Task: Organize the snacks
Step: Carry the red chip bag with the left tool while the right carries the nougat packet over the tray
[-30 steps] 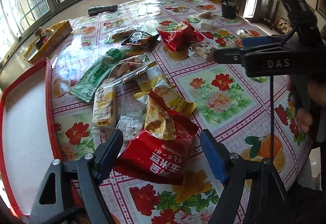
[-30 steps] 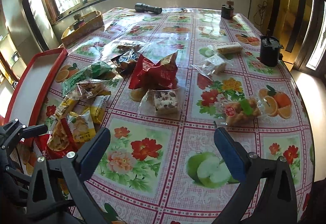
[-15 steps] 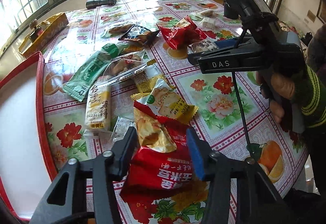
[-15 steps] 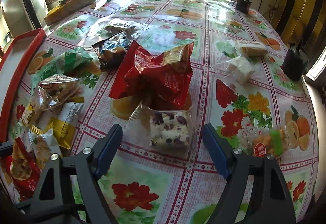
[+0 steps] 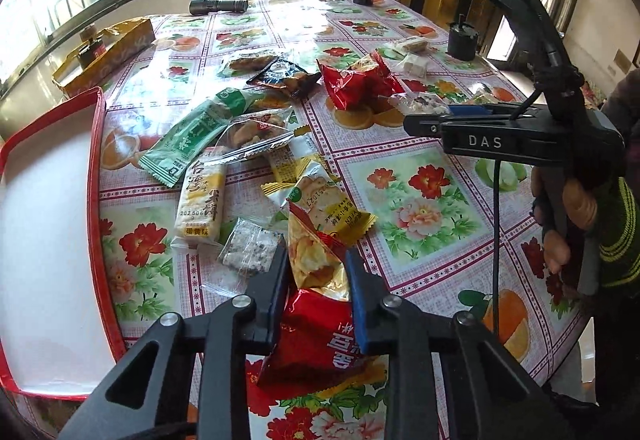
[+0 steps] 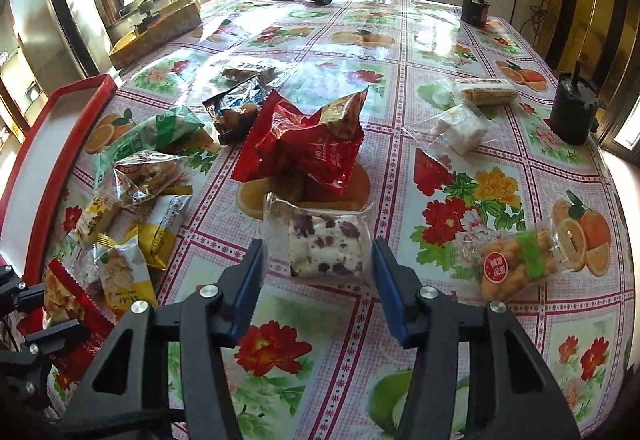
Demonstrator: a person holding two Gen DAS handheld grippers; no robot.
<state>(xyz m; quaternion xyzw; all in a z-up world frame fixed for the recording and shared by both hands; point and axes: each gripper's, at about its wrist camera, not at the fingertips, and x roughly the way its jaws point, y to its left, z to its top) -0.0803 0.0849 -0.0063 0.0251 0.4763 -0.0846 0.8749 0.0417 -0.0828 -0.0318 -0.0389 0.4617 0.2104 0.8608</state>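
My left gripper is shut on a red and gold snack bag at the near edge of the floral table. My right gripper is open, its blue pads on either side of a clear-wrapped white nougat with purple bits, not closed on it. The right gripper also shows from the side in the left wrist view. Several more snacks lie in a heap: a green pack, a yellow-white pack, a crumpled red bag.
A red-rimmed white tray lies at the table's left edge. A yellow box, a black flashlight and two dark jars stand farther back. More wrapped snacks lie at the right.
My left gripper closed onto the red and gold bag. My right gripper moved forward over the table and narrowed around the nougat packet.
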